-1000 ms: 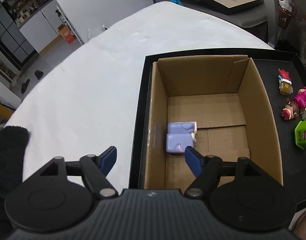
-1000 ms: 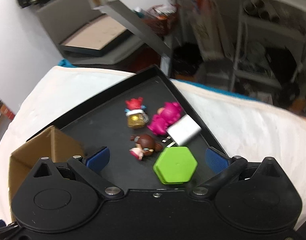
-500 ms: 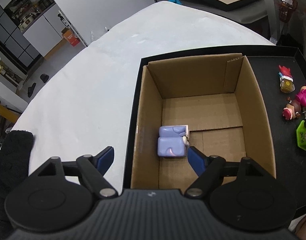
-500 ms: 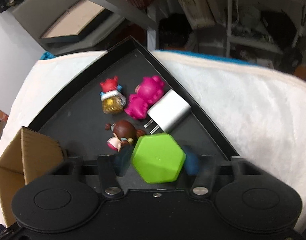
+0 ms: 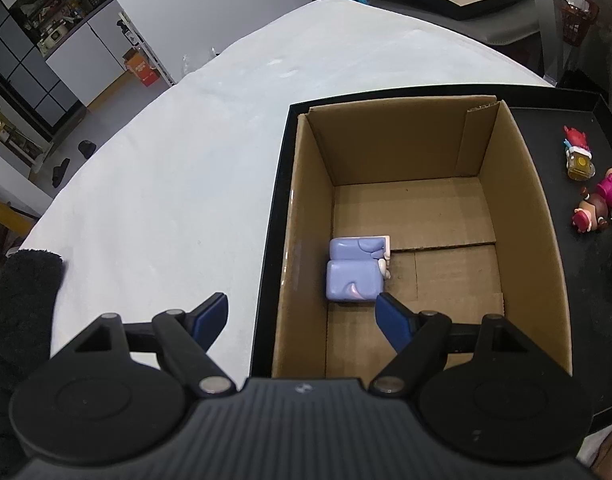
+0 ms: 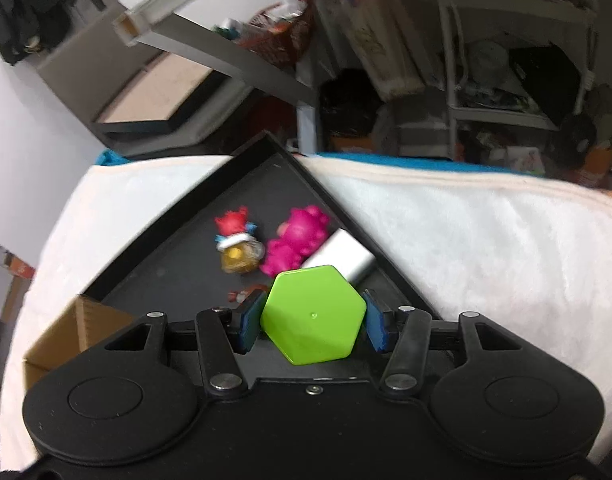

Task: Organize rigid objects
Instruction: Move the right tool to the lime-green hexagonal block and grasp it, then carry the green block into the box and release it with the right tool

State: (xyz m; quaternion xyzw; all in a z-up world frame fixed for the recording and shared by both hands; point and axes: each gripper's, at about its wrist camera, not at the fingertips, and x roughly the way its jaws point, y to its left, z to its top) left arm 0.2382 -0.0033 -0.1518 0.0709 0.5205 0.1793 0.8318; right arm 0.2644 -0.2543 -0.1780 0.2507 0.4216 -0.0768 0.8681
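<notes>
Pinched between the blue pads of the right gripper (image 6: 311,322) was the green hexagon (image 6: 313,314), held above the tray (image 6: 186,264). Off to the left lay the box (image 6: 66,336), where the load was judged to belong. Farther out, the left gripper (image 5: 302,316) was held spread and unloaded over the box's near edge.

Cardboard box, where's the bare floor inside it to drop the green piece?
The box floor is bare from the purple toy across to the right wall and back to the far wall. Only the near-left is taken, with the left gripper over it. The tray corner by the figurines and charger is crowded.
</notes>
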